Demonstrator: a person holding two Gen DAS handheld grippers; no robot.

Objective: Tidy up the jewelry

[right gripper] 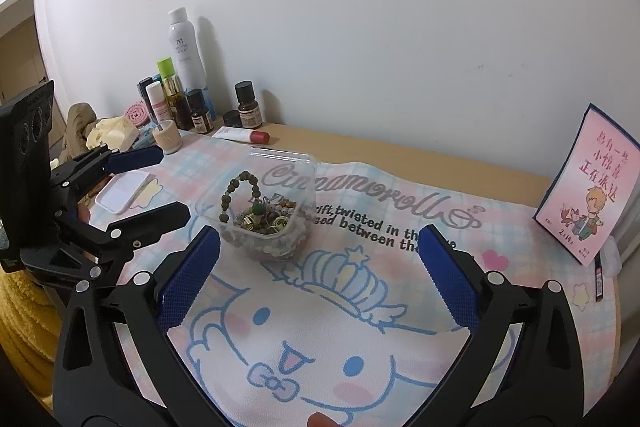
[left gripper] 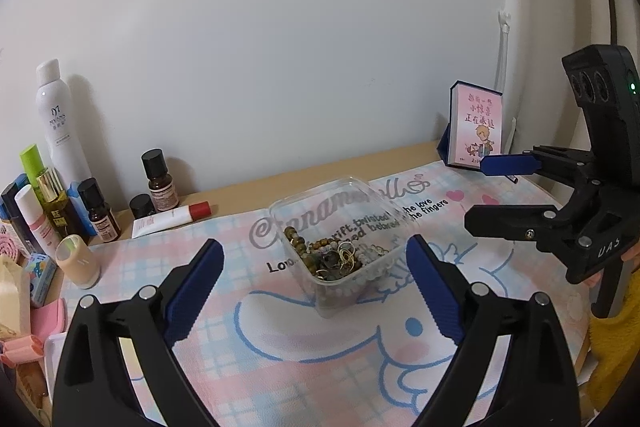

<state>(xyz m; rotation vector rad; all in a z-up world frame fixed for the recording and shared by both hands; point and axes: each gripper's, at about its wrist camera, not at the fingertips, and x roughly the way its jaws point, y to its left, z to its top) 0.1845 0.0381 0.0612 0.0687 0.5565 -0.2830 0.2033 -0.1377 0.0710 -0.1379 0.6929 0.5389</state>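
Note:
A clear plastic box (left gripper: 320,203) stands on the pastel cartoon desk mat (left gripper: 320,347). It holds a tangle of jewelry (left gripper: 336,259): beaded bracelets and gold rings. In the right wrist view the box (right gripper: 280,163) has a green bead bracelet (right gripper: 236,187) propped against its wall. My left gripper (left gripper: 316,247) is open and empty, its tips on either side of the box, just in front of it. My right gripper (right gripper: 320,239) is open and empty, a little short of the box. Each gripper also shows in the other's view, right gripper (left gripper: 476,191) and left gripper (right gripper: 172,183).
Cosmetic bottles (left gripper: 52,187), dropper bottles (left gripper: 160,183) and a red-capped tube (left gripper: 172,219) crowd the back left by the wall. A pink card box (left gripper: 476,127) stands at the back right. A small white tray (right gripper: 124,193) lies on the left of the mat.

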